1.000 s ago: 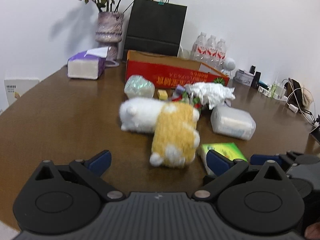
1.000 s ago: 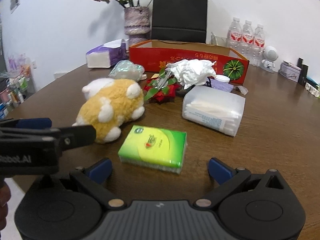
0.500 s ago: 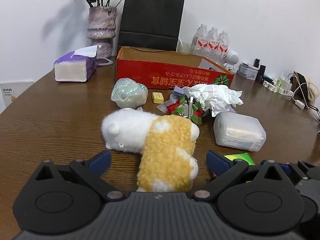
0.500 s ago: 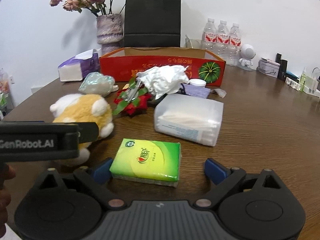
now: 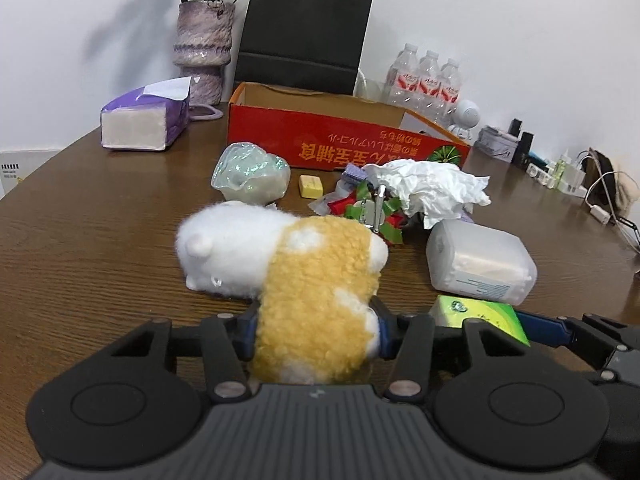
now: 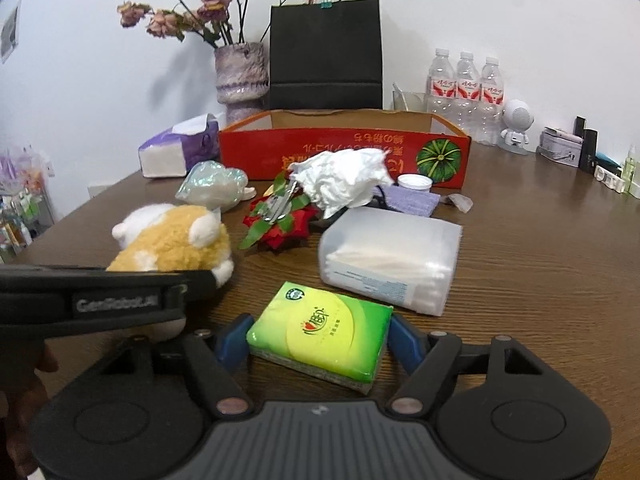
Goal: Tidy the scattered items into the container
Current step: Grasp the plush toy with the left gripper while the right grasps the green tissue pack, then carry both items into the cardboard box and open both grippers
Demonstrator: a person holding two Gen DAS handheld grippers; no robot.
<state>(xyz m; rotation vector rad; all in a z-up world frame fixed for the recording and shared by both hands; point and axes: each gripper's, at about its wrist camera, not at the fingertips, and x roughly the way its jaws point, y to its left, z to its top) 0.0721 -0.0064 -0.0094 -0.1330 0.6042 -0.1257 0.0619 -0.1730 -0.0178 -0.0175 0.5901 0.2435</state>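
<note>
My left gripper point(image 5: 314, 330) is shut on the yellow rear of a white and yellow plush toy point(image 5: 280, 264) lying on the table; the toy also shows in the right wrist view point(image 6: 172, 240). My right gripper point(image 6: 318, 340) is shut on a green tissue pack point(image 6: 320, 332), also seen in the left wrist view point(image 5: 480, 314). The red cardboard box point(image 6: 344, 152) stands open behind the pile. In front of it lie a crumpled white tissue point(image 6: 344, 178), a red and green bow point(image 6: 280, 220), a clear cotton swab box point(image 6: 390, 258) and an iridescent bag point(image 5: 250, 172).
A purple tissue pack point(image 5: 146, 120), a vase of dried flowers point(image 5: 204, 48) and a black paper bag point(image 5: 304, 28) stand at the back. Water bottles point(image 6: 464, 92), a small white robot figure point(image 6: 516, 128) and chargers sit at the right. A small yellow block point(image 5: 311, 185) lies near the box.
Both grippers moved forward and closed: the left on the plush toy, the right on the green tissue pack.
</note>
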